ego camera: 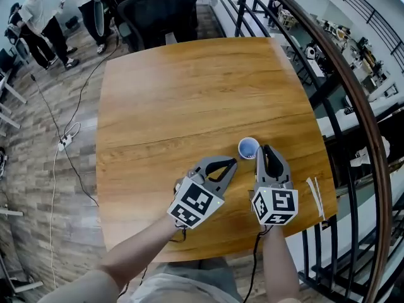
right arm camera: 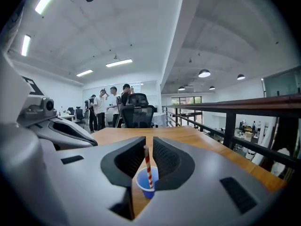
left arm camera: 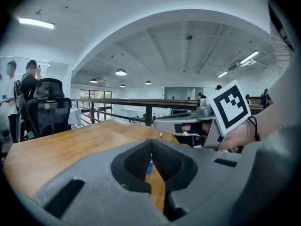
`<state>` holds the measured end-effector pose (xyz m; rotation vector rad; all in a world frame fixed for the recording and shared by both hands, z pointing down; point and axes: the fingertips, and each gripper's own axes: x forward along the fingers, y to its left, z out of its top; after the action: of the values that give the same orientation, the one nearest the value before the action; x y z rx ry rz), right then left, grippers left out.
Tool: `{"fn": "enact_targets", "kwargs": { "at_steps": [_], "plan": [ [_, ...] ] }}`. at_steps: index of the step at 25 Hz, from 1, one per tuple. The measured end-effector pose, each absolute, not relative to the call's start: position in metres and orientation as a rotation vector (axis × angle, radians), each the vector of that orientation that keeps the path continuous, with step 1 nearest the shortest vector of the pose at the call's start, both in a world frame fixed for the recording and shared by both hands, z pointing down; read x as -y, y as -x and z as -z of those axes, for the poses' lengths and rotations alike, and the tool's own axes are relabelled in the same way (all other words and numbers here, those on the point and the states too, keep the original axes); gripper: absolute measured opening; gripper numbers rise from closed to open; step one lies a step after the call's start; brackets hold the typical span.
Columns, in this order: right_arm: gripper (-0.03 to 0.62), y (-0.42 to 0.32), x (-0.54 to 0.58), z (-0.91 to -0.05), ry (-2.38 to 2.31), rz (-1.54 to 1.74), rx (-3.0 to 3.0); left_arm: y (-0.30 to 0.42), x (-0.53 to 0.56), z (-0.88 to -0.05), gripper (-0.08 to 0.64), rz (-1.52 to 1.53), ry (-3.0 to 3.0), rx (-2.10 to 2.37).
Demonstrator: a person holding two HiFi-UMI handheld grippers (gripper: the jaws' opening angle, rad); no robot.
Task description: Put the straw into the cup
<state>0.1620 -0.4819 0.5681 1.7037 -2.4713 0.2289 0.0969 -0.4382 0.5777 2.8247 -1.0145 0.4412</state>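
Observation:
A small blue cup (ego camera: 248, 148) stands on the wooden table (ego camera: 189, 93), near its front right. My right gripper (ego camera: 265, 149) is just right of the cup. In the right gripper view its jaws (right arm camera: 148, 149) are shut on a red-and-white striped straw (right arm camera: 148, 166). The straw's lower end sits inside the cup (right arm camera: 146, 186). My left gripper (ego camera: 231, 163) lies low, just left of and in front of the cup, shut with nothing in it. Past its closed jaws (left arm camera: 151, 147) only a sliver of the cup (left arm camera: 148, 167) shows.
Thin white strips (ego camera: 314, 194) lie at the table's right edge. A dark railing (ego camera: 353, 93) runs close along the right side. A black office chair (ego camera: 161, 8) stands behind the table's far edge. People (ego camera: 38, 17) stand at the far left, with cables on the floor.

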Motion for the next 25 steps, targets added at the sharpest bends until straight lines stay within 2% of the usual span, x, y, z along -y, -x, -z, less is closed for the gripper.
{"fn": "enact_targets", "kwargs": {
  "at_steps": [7, 25],
  "plan": [
    [0.038, -0.156, 0.466, -0.523, -1.674, -0.015, 2.370, -0.086, 0.426, -0.531, 0.014, -0.392, -2.847, 1.051],
    [0.037, -0.146, 0.354, -0.407, -1.650, -0.078, 2.504, -0.051, 0.353, -0.417, 0.014, -0.300, -2.898, 1.122]
  ]
}}
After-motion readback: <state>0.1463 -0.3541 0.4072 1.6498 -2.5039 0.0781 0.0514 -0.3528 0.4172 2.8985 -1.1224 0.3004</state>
